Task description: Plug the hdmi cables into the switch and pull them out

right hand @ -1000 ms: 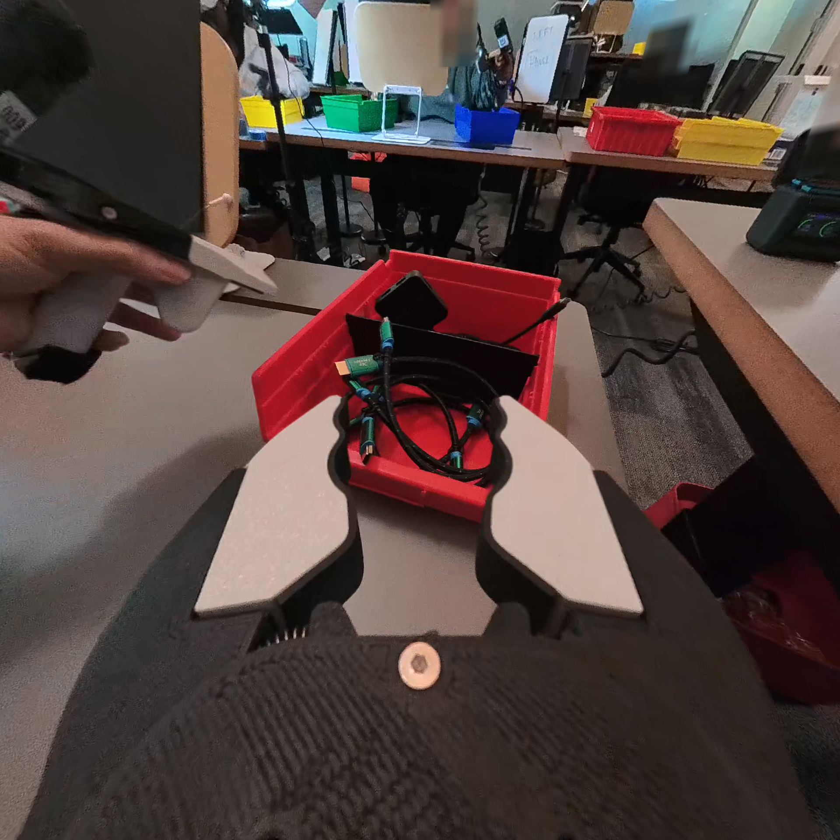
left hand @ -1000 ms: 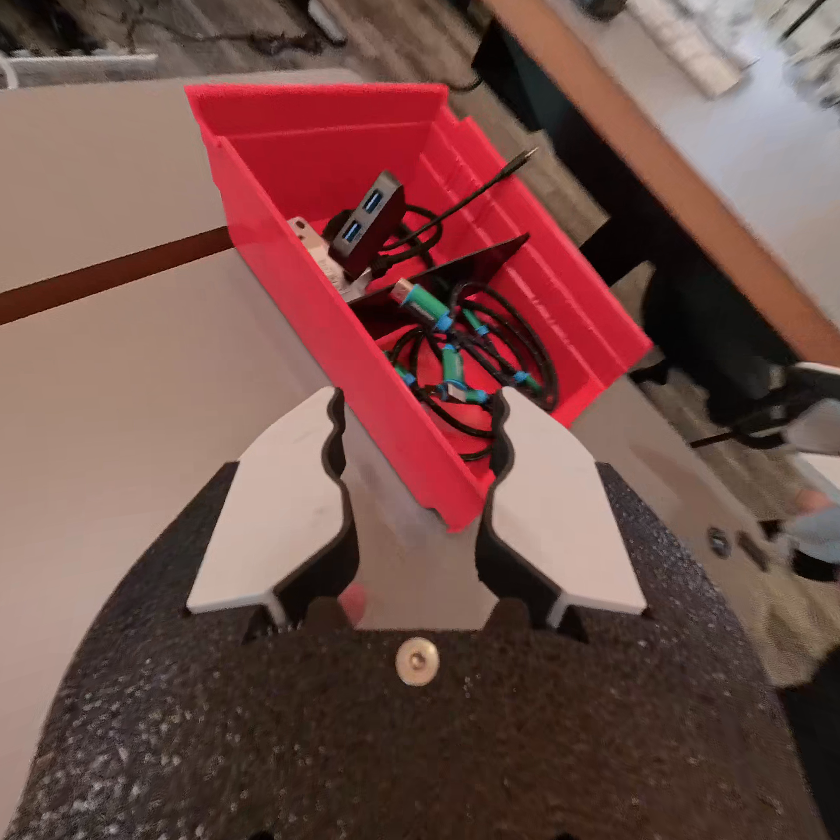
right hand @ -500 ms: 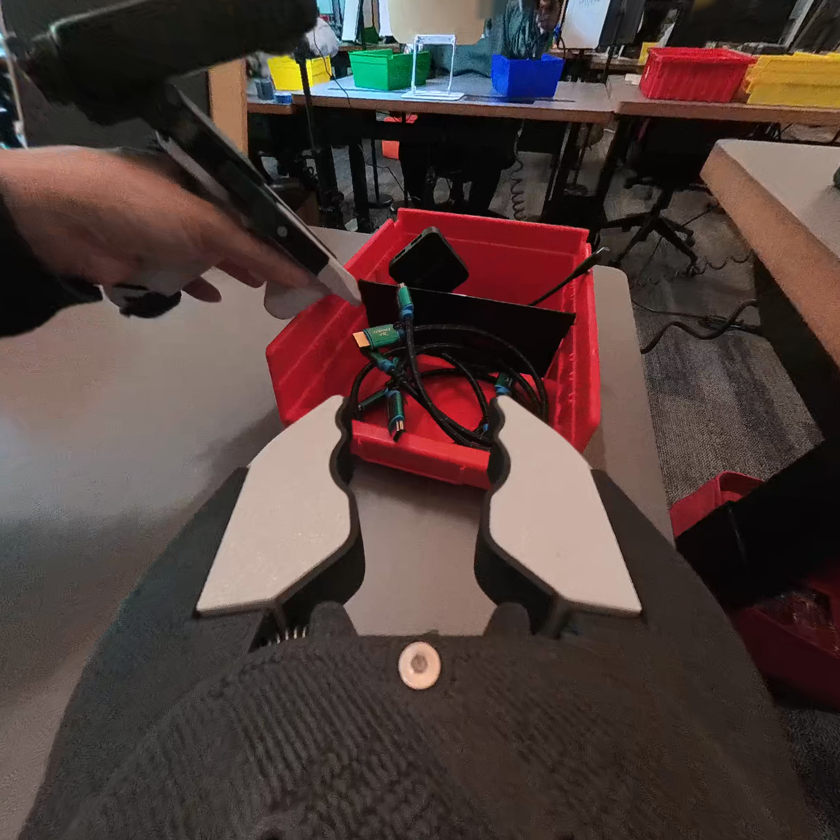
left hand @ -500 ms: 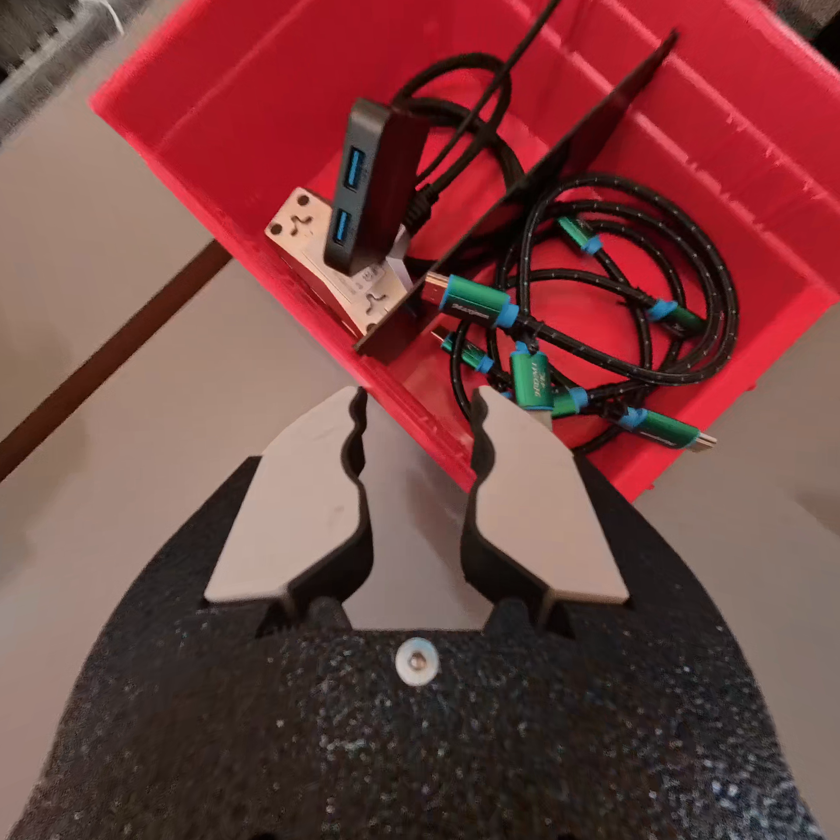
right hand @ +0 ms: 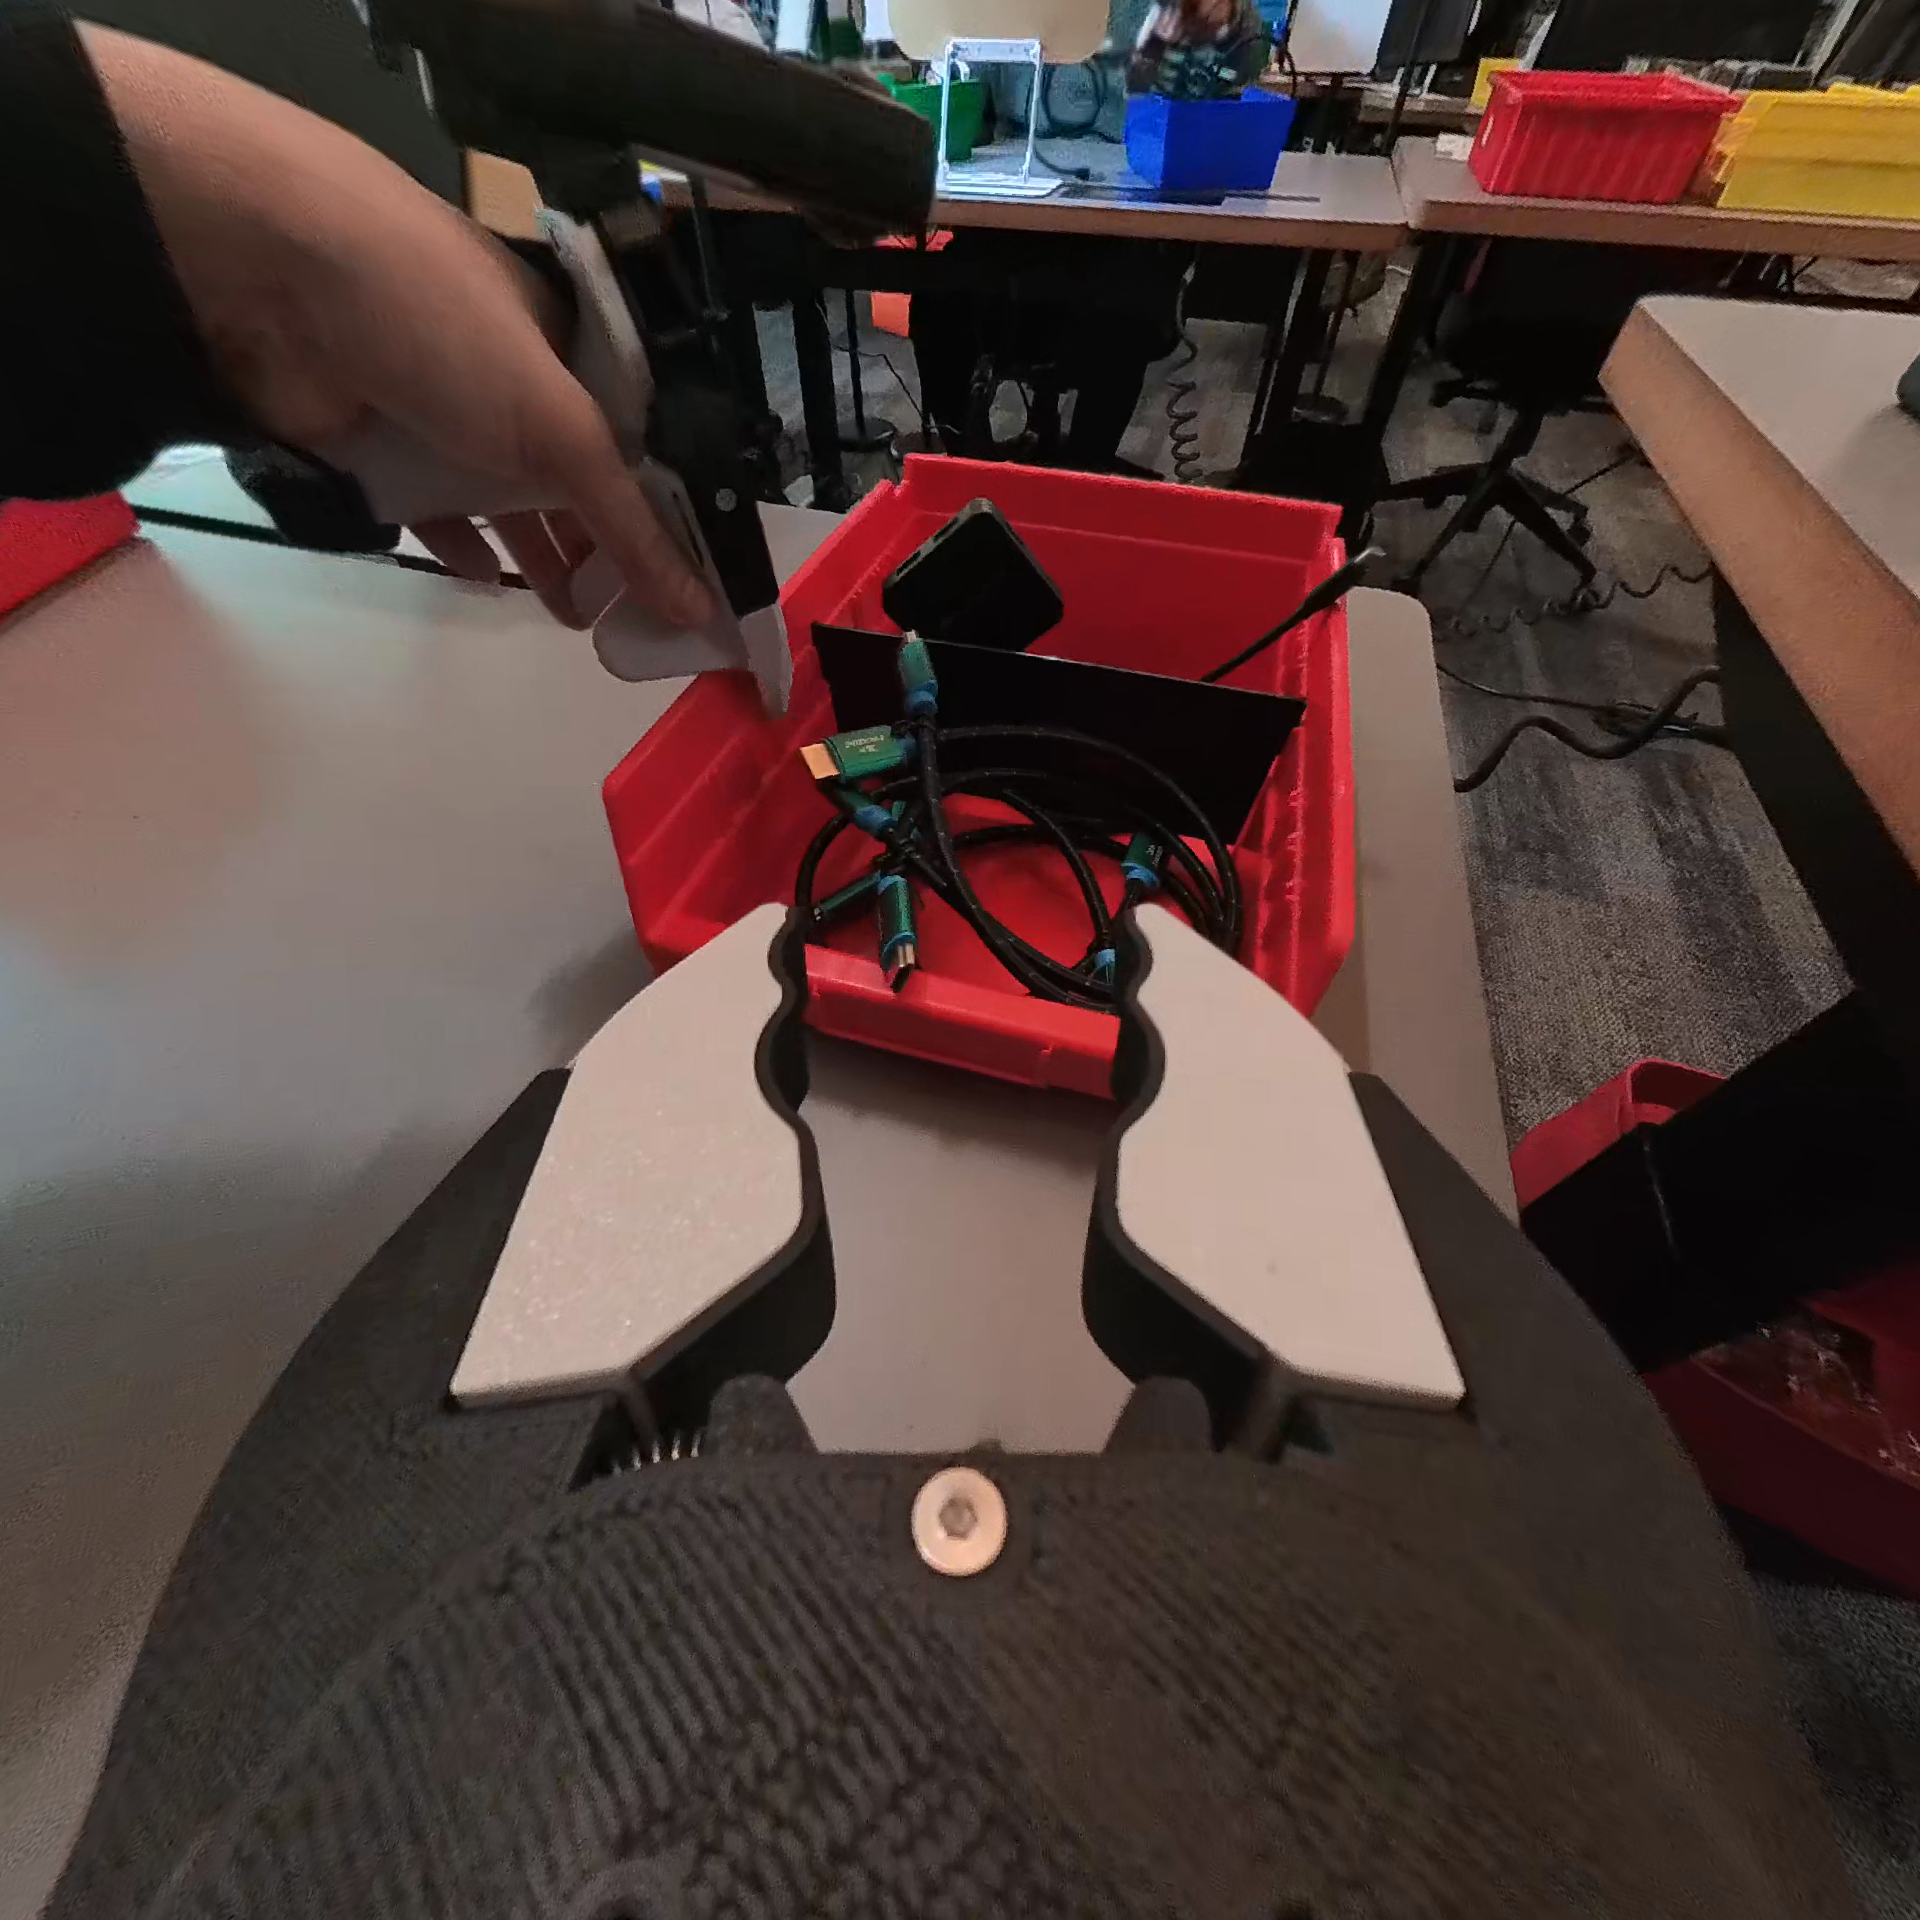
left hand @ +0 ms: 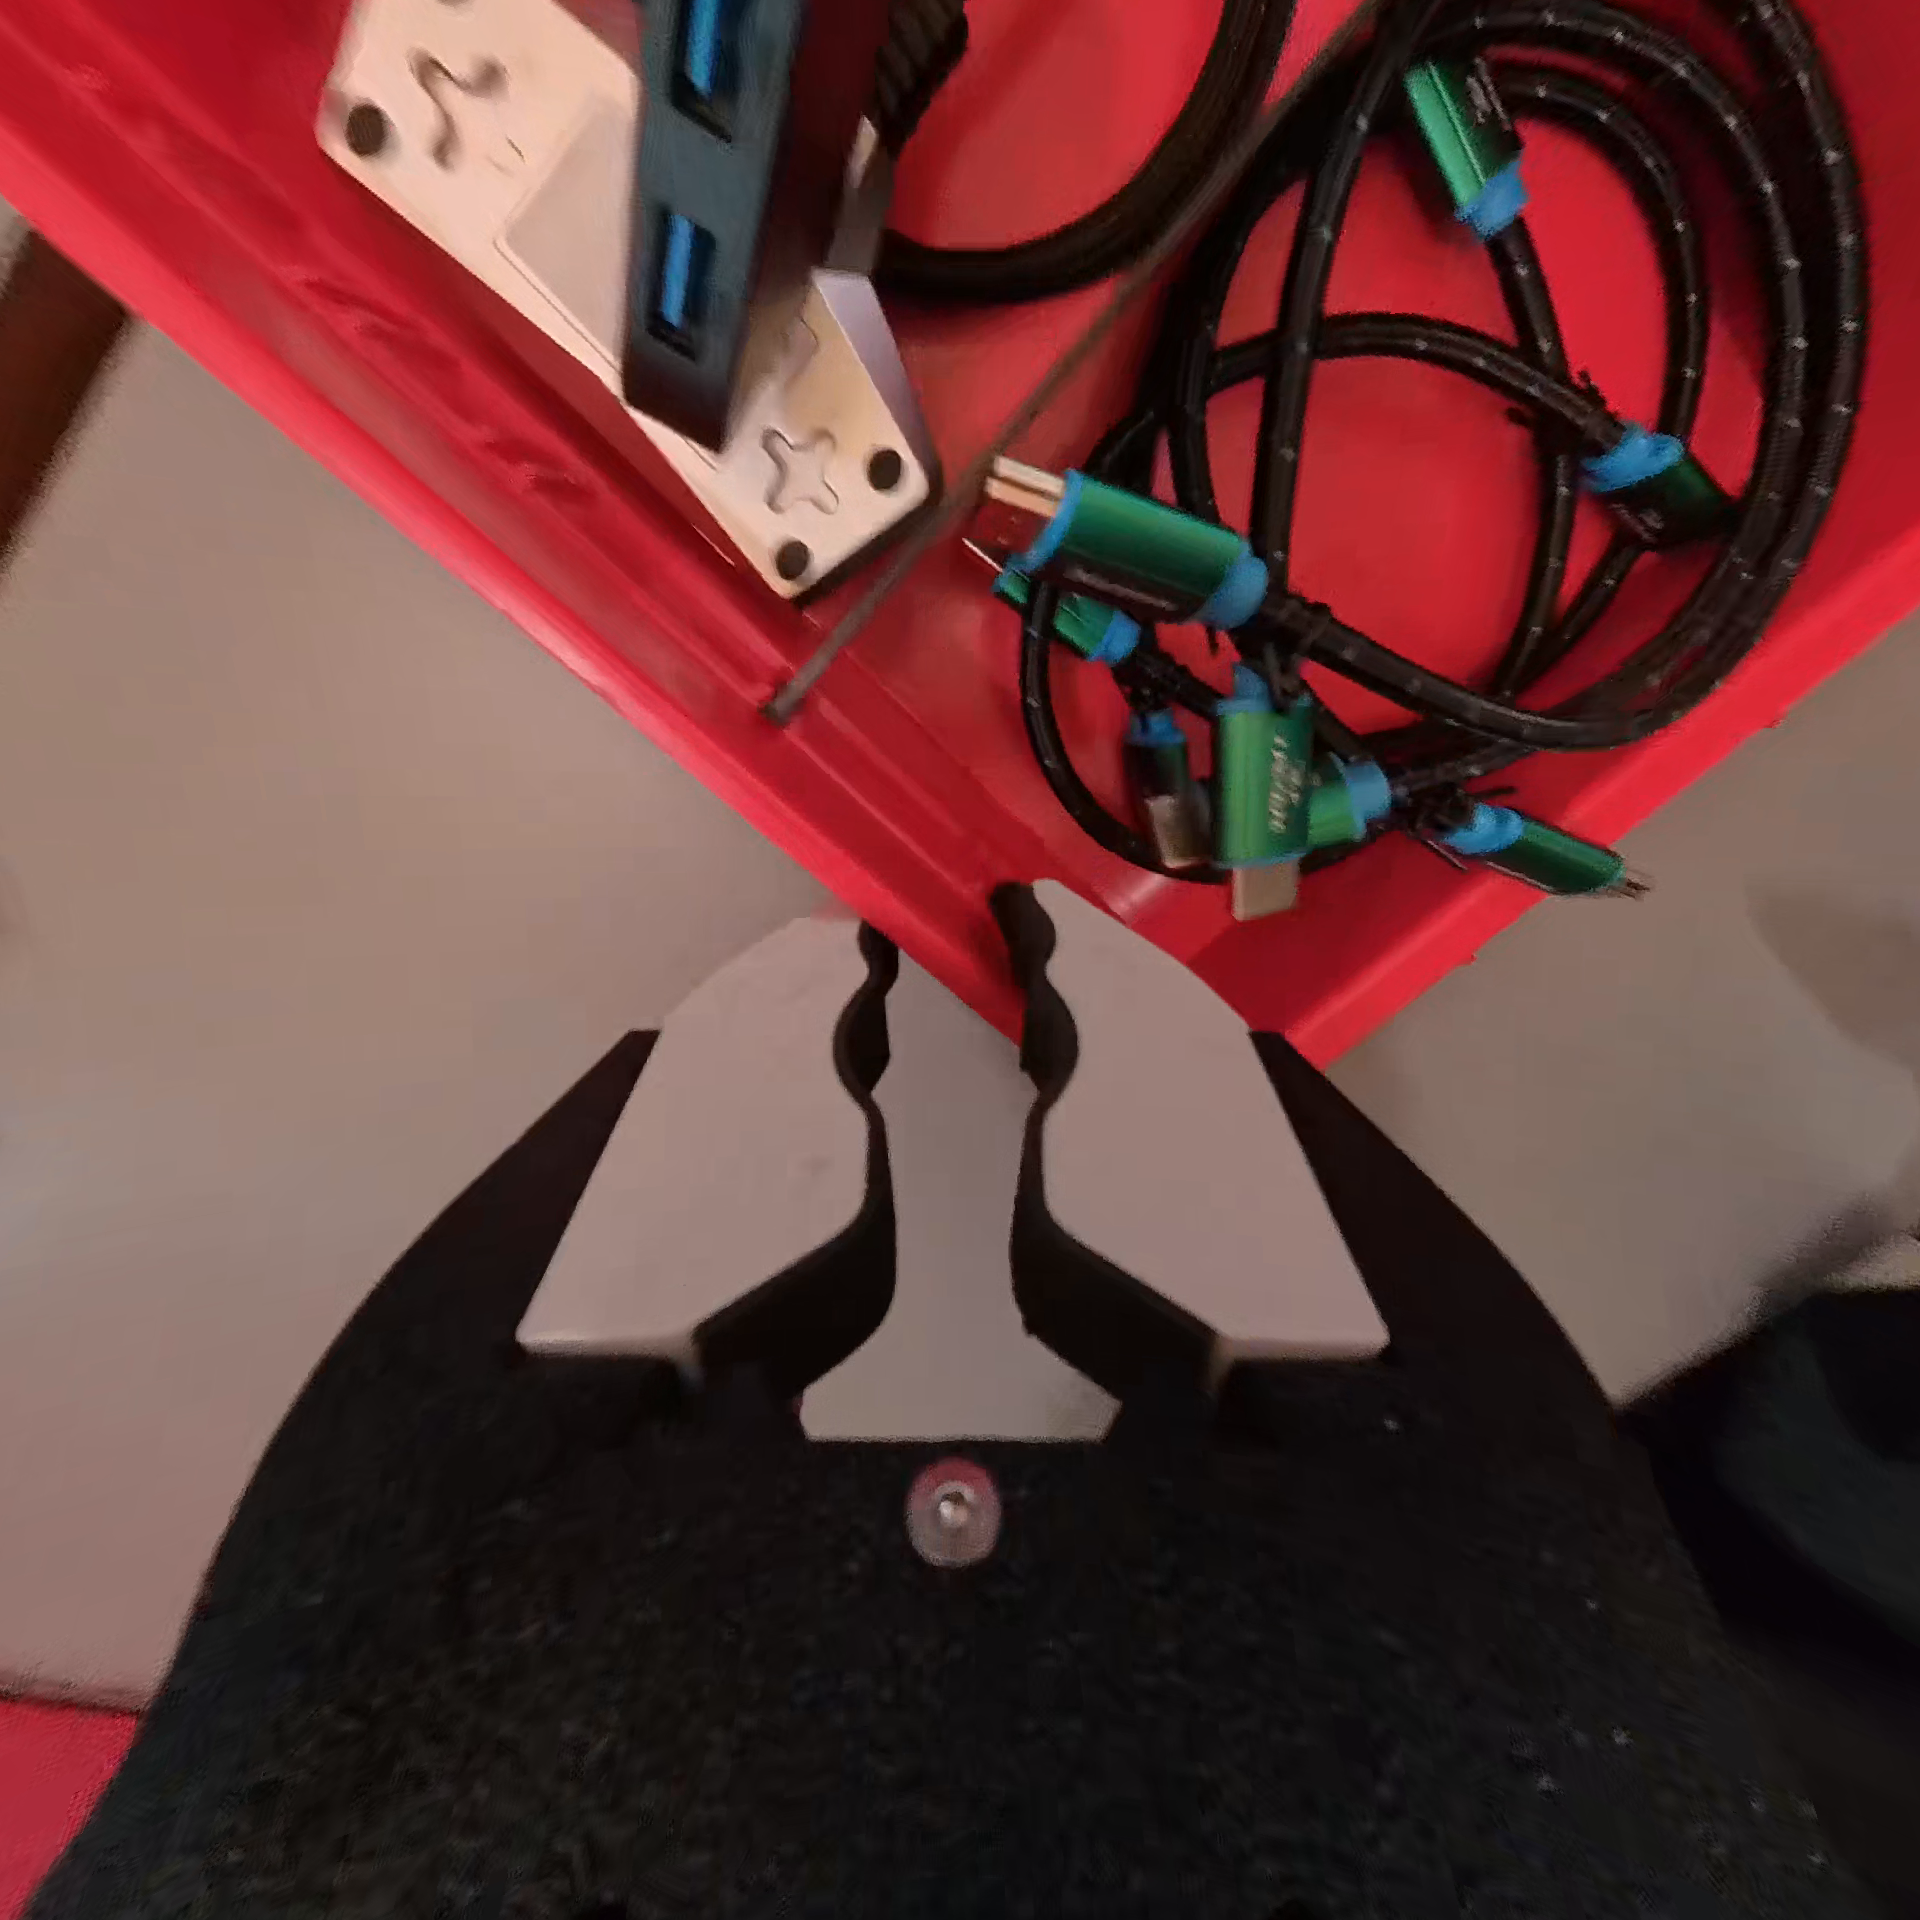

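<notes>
A red bin (left hand: pixel 436 395) stands on the grey table. Its front part holds a coil of black braided HDMI cables (left hand: pixel 1558 675) with green plugs (left hand: pixel 1132 556). Behind a black divider (right hand: pixel 1060 717), a black switch box with blue ports (left hand: pixel 707 208) leans on a silver metal box (left hand: pixel 499 177). My left gripper (left hand: pixel 945 920) is empty, its jaws narrowed, with the bin's side rim between the tips. It also shows in the right wrist view (right hand: pixel 764 665), at the bin's (right hand: pixel 717 831) left wall. My right gripper (right hand: pixel 961 935) is open and empty just before the bin's front wall.
A person's hand (right hand: pixel 395 343) holds the left gripper. Another red bin (right hand: pixel 1766 1403) sits low at the right, off the table's edge. Tables with blue (right hand: pixel 1205 135), red (right hand: pixel 1590 135) and yellow (right hand: pixel 1829 156) bins stand behind, and a second table (right hand: pixel 1787 436) at the right.
My left gripper has swung down to the bin's side rim and its jaws have narrowed. My right gripper has hardly moved and stays open.
</notes>
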Demonstrator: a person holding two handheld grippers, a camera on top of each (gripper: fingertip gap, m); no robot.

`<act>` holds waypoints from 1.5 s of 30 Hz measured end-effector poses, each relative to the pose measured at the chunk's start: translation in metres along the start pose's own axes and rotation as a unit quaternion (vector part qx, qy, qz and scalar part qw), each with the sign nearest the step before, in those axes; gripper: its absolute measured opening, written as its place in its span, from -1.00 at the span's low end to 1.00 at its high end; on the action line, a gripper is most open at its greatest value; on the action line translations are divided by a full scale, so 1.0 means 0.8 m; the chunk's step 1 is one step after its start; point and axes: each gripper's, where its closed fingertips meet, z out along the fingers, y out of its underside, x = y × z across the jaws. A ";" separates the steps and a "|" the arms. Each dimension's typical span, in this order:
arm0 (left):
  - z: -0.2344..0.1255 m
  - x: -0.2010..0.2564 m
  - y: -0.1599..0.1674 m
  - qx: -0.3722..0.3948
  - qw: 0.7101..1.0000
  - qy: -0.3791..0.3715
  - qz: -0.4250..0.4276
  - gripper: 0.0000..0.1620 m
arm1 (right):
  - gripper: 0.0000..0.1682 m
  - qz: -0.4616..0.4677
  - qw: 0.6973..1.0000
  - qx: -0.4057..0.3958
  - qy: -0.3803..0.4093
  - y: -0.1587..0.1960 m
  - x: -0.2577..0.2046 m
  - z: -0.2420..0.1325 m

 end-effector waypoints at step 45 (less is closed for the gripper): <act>-0.061 -0.123 0.384 0.129 0.990 0.051 -0.012 -0.94 | -0.32 -0.049 0.996 0.034 -0.060 -0.058 -0.122 0.017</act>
